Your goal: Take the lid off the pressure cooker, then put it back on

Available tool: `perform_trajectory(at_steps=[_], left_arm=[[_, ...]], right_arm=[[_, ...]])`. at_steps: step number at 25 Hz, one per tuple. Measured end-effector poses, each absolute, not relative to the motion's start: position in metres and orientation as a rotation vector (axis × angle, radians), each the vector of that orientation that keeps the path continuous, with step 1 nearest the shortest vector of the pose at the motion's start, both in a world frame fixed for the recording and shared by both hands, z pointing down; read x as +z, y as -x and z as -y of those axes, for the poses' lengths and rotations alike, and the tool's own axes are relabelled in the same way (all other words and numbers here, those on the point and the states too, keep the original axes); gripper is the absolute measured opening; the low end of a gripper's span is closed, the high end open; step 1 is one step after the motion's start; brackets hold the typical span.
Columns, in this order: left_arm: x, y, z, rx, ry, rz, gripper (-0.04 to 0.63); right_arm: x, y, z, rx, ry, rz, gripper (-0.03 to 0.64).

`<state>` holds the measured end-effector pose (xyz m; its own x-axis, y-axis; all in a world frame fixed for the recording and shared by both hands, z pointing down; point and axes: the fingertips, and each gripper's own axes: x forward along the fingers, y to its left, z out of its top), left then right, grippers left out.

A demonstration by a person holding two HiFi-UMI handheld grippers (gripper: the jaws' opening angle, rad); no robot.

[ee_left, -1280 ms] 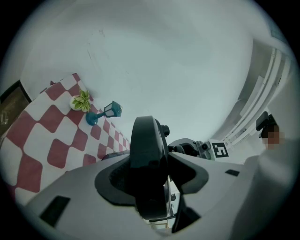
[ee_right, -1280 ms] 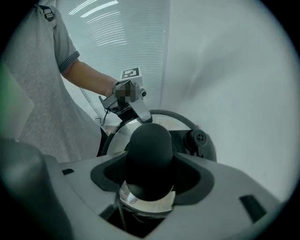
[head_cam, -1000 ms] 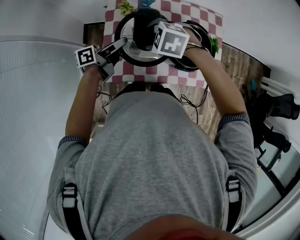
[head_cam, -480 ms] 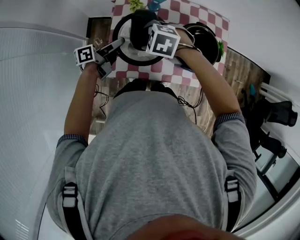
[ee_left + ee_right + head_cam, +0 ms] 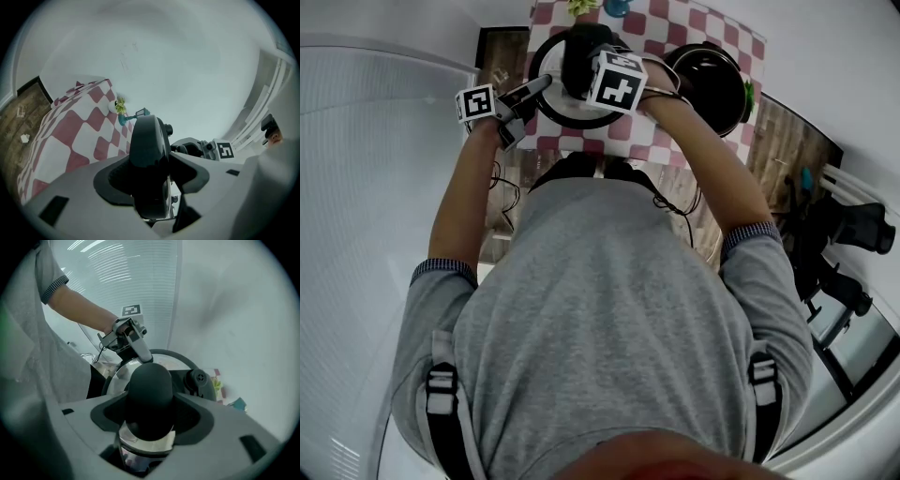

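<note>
Steel-faced with a black rim, the round pressure-cooker lid (image 5: pixel 567 108) is off its pot. It sits over the red-and-white checked cloth of the desk (image 5: pixel 727 37), just beside the open black cooker pot (image 5: pixel 712 84), whose dark inside shows. Whether the lid rests on the cloth or hangs just above it I cannot tell.

Both hands share the hold. The right gripper (image 5: pixel 586 66) points steeply down from above, and its jaws are clamped on the domed black knob (image 5: pixel 150 399) at the lid's middle. That is probably where the weight is carried. The left gripper (image 5: pixel 539 87) comes in level from the side, with its jaws closed around the lid's long black side handle (image 5: pixel 149 154), seen end-on in its own view. This second grip likely keeps the heavy lid from tipping or spinning about the knob, and it gives a lever for any turn needed later.

Judging by how things lie, the removal is done and the return is not. The lid must go back across to the pot, stay level, and seat its rim evenly on the mouth. A tilted approach could catch one edge.
</note>
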<state>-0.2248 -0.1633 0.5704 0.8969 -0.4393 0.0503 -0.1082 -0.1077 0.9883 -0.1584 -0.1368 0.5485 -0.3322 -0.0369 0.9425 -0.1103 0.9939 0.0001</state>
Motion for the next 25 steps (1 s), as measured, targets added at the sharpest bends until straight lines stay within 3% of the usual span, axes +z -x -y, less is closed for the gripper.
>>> perform_trajectory(at_steps=[25], left_arm=[[0.689, 0.230, 0.157, -0.124, -1.628, 0.520, 0.287]], right_arm=[[0.651, 0.158, 0.124, 0.182, -0.122, 1.889, 0.291]])
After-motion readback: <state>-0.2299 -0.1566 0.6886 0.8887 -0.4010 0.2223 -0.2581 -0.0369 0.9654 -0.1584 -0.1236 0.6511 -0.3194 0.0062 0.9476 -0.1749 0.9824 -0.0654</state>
